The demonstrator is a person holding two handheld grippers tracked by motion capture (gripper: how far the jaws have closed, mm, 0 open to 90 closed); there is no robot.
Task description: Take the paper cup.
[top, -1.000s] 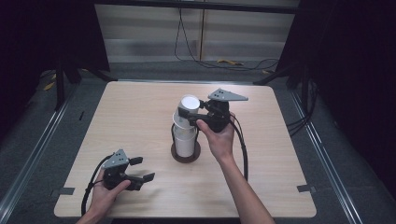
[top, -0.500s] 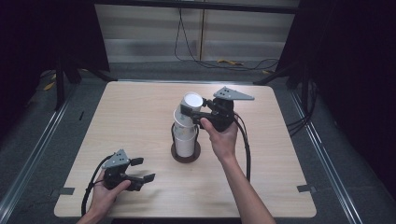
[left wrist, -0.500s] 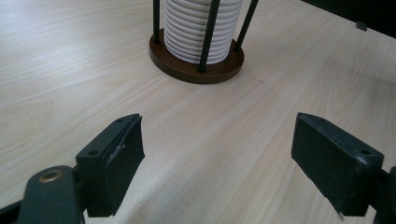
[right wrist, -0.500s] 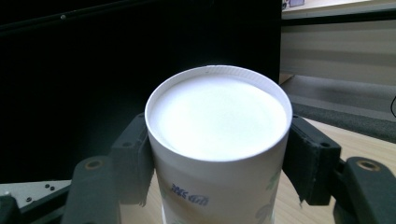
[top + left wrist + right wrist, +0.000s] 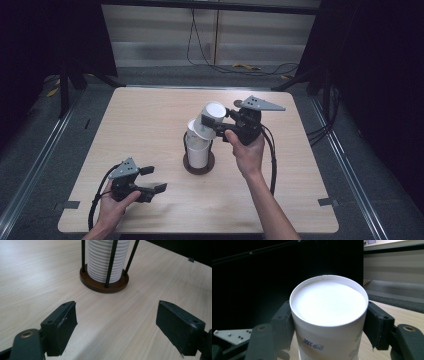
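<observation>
White paper cup (image 5: 328, 315), faint blue print, tilted, clamped in right gripper (image 5: 225, 125)

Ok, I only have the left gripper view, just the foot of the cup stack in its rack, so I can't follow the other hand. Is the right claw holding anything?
Observer: Yes, the right claw is shut on one white paper cup, with a pad on each side.
Operator: Is that cup upright?
Observer: No, in the high view it is tilted, up by the top of the stack.
Operator: And where does my left claw sit on the table?
Observer: The left claw is near the front left corner of the table, jaws open, apart from the rack.
</observation>
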